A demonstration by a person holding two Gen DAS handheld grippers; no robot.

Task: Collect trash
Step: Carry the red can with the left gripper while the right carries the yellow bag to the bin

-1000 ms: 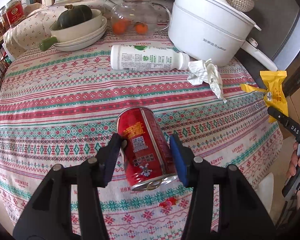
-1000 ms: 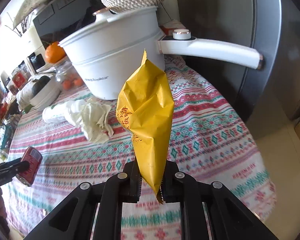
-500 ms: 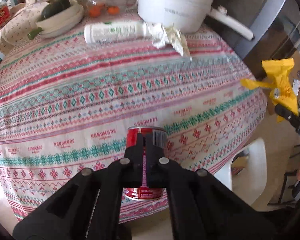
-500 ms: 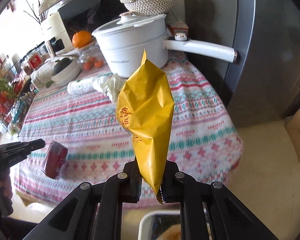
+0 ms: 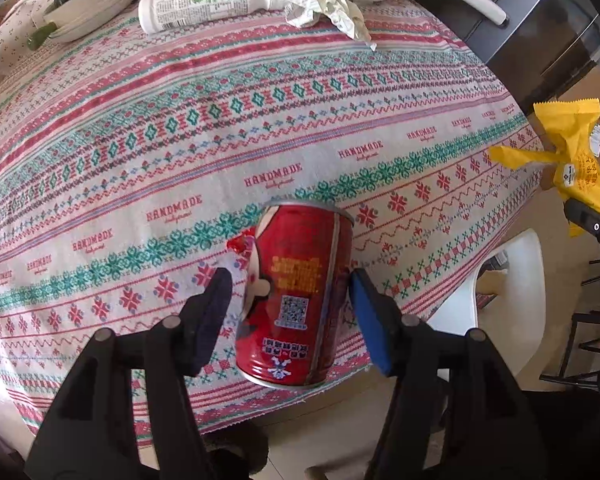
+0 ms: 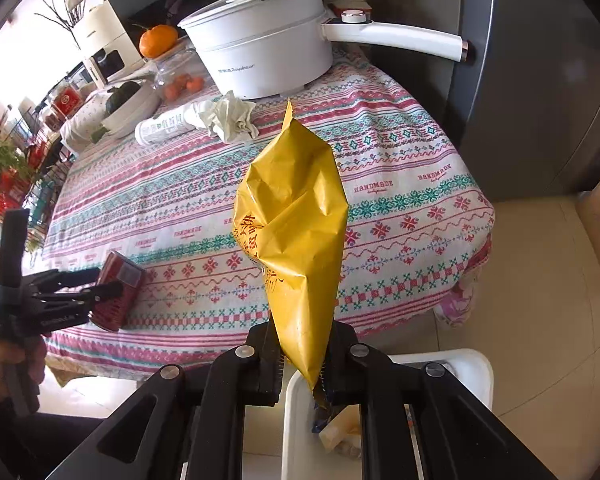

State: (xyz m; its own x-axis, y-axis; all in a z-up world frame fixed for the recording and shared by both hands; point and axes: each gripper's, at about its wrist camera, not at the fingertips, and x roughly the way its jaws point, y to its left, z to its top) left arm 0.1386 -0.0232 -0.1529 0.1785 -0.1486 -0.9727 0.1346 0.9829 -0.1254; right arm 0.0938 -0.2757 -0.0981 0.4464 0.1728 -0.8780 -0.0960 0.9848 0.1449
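In the left wrist view, the left gripper [image 5: 290, 312] fills the lower part of the frame, and the red drink can [image 5: 296, 300] stands between its pads. The right blue pad [image 5: 370, 320] is at the can's side, but the left pad shows a small gap, so I cannot tell if the can is really clamped. The can hangs over the near edge of the patterned tablecloth [image 5: 180, 128].

In the right wrist view, the right gripper [image 6: 302, 364] is closed on the yellow snack wrapper [image 6: 296, 232], which rises through the centre and hides part of the cloth. Under it, at the bottom, is a white bin [image 6: 472, 368] (some scraps inside).

Farther, toward the top, lie a white plastic bottle [image 5: 204, 4] and a crumpled tissue [image 5: 328, 4] touching it, then the white electric pot [image 6: 264, 52].
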